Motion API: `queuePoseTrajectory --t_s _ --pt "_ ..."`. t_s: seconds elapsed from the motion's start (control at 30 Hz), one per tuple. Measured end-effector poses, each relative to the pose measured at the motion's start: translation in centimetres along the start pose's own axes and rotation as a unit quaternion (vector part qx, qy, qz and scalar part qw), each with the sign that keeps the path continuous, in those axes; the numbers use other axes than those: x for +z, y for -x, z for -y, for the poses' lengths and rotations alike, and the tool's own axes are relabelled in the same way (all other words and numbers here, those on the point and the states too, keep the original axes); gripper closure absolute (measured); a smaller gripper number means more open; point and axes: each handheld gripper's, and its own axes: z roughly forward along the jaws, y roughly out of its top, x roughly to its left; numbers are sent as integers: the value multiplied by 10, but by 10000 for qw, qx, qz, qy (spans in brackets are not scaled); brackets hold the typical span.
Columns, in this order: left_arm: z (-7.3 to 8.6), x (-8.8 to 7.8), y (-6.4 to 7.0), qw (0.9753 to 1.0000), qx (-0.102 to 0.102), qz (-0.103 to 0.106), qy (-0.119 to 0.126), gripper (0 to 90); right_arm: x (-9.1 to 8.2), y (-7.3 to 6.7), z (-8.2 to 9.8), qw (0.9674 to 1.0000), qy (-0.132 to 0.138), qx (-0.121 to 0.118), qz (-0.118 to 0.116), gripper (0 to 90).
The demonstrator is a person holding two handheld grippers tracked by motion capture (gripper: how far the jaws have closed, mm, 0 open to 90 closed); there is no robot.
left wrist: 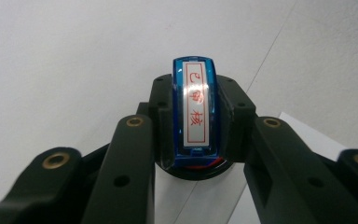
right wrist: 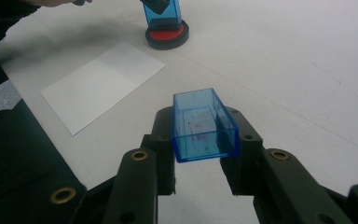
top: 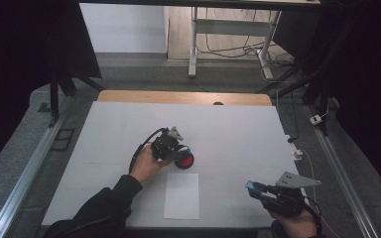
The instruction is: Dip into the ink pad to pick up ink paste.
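My left gripper [top: 178,150] is shut on a blue stamp [left wrist: 195,107] with a white label bearing red characters. The stamp's lower end stands on a round red ink pad [top: 185,161] in a black holder [left wrist: 196,171]. In the right gripper view the stamp [right wrist: 163,13] and the ink pad [right wrist: 167,36] sit at the top, beside a white sheet of paper [right wrist: 103,84]. My right gripper [top: 254,189] hovers near the table's front right, shut on a clear blue stamp cap [right wrist: 203,125] with its open side up. The sheet of paper [top: 181,196] lies between the two hands.
The white table top [top: 228,134] stretches back to a wooden edge strip [top: 183,97]. Metal rails [top: 25,173] run along both sides. A desk frame with cables [top: 228,44] stands on the floor beyond. A dark sleeve [top: 99,208] comes in from the front left.
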Motion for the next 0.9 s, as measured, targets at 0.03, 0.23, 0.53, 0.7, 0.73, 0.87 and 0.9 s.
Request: queuePoseTrajectory --t_s 0.03,0.23,0.53,0.7,0.73,0.87,0.9 --pt "0 0 2 10000 31 -42 -12 707 0 0 0 10000 -2 -1 0 687" --pt "-4 1 12 9991 222 -331 -113 707 0 0 0 10000 -7 -9 6 687" --pt "-4 1 4 9998 -31 -109 -133 707 1 -1 0 10000 -18 -13 1 687" --pt "-1 1 -5 9995 -258 154 -60 707 1 -1 0 10000 -28 -14 0 687" --pt "-1 1 -6 9994 -284 187 -60 707 1 -1 0 10000 -29 -13 4 687" --pt "0 1 -10 9989 -356 289 -54 707 1 -1 0 10000 -33 -11 1 687" --pt "0 1 -11 9988 -370 303 -44 707 1 -1 0 10000 -32 -10 0 687"
